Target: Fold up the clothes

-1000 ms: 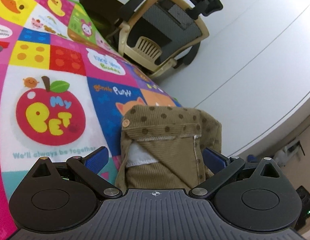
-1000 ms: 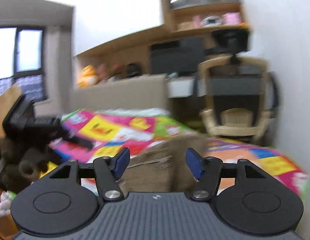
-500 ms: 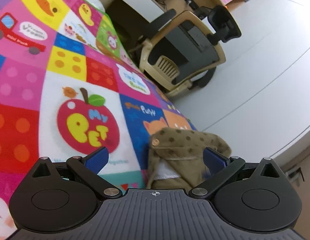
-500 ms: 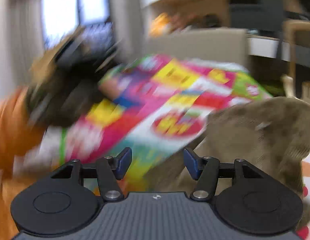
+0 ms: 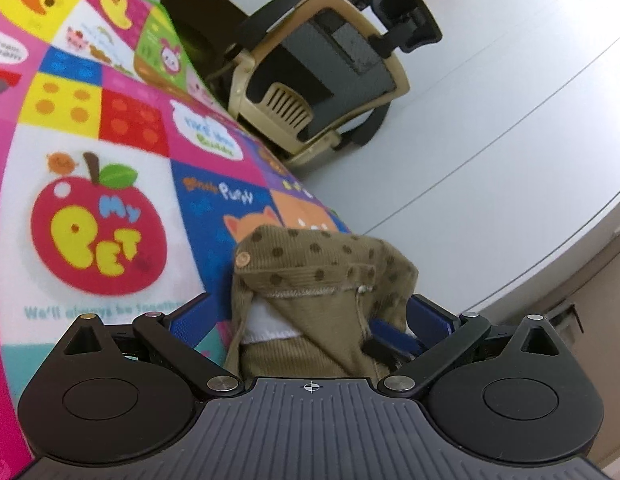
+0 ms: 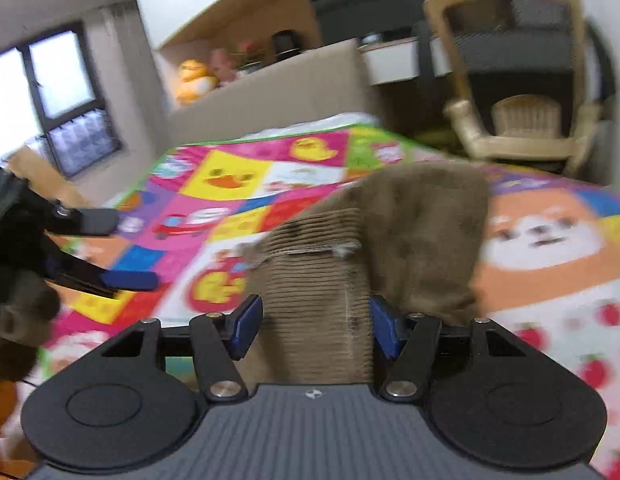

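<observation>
Legibly, play mat (image 5: pixel 109 152) reads "My PET" beside corduroy garment (image 5: pixel 318 280).

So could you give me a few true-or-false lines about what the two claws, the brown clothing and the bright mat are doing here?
1. The brown corduroy garment has dark polka dots on its band. True.
2. The left gripper is closed around nothing. False: its jaws stand wide, with the garment lying between them.
3. The play mat shows a red apple reading "My PET". True.
4. The right gripper points at a bare mat. False: corduroy fills the gap between its blue pads.
5. A beige office chair stands beyond the mat. True.
</observation>
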A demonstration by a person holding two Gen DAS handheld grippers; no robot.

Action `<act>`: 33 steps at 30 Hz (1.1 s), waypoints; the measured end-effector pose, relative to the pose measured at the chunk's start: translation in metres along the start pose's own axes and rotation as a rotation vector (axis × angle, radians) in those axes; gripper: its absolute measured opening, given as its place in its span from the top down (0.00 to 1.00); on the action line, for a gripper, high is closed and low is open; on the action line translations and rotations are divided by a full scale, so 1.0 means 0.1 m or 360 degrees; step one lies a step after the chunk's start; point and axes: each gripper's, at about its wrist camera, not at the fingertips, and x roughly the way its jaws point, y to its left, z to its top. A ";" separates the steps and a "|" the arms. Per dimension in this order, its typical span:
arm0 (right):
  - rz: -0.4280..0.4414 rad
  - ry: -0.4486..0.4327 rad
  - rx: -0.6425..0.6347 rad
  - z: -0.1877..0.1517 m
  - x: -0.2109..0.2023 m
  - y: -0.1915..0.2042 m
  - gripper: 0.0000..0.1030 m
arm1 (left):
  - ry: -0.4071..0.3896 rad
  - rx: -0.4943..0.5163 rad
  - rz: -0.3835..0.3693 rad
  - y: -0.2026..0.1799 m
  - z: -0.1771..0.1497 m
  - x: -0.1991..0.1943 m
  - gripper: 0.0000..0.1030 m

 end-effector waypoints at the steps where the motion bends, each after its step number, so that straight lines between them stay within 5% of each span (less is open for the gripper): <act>1: 0.0075 0.0010 -0.0126 -0.04 -0.05 0.13 0.40 | -0.0001 -0.0007 0.0013 0.02 0.00 0.00 0.00; 4: 0.0252 0.0120 -0.0642 -0.29 -0.22 0.70 0.41 | -0.0024 -0.0033 0.0046 0.08 0.03 -0.05 0.00; 6: 0.0279 0.0204 -0.0804 -0.47 -0.33 0.88 0.42 | -0.0053 -0.0034 0.0055 0.11 0.06 -0.11 0.00; 9: 0.0156 0.0222 -0.0685 -0.51 -0.46 0.74 0.42 | -0.0085 -0.0036 0.0049 0.15 0.11 -0.14 0.00; 12: -0.0027 0.0061 -0.0481 -0.30 -0.63 0.47 0.42 | -0.0051 -0.0002 -0.0028 0.10 0.11 -0.07 0.00; 18: -0.0626 -0.0099 -0.0513 0.15 -0.22 0.03 0.42 | 0.0082 0.0141 -0.0178 -0.24 0.13 0.42 0.00; 20: -0.0758 -0.0057 -0.0435 0.26 0.00 -0.21 0.38 | 0.0085 0.0168 -0.0189 -0.37 0.19 0.64 0.00; 24: -0.1005 0.0245 -0.0466 0.13 0.47 -0.66 0.31 | 0.0149 0.0218 -0.0096 -0.44 0.31 1.19 0.00; 31: -0.1009 0.0204 -0.0439 -0.08 0.20 -0.78 0.28 | 0.0219 0.0366 0.0066 -0.36 0.24 1.65 0.00; 33: -0.0889 0.0103 -0.0409 -0.09 -0.01 -0.61 0.28 | 0.0218 0.0453 0.0111 -0.39 0.18 1.68 0.00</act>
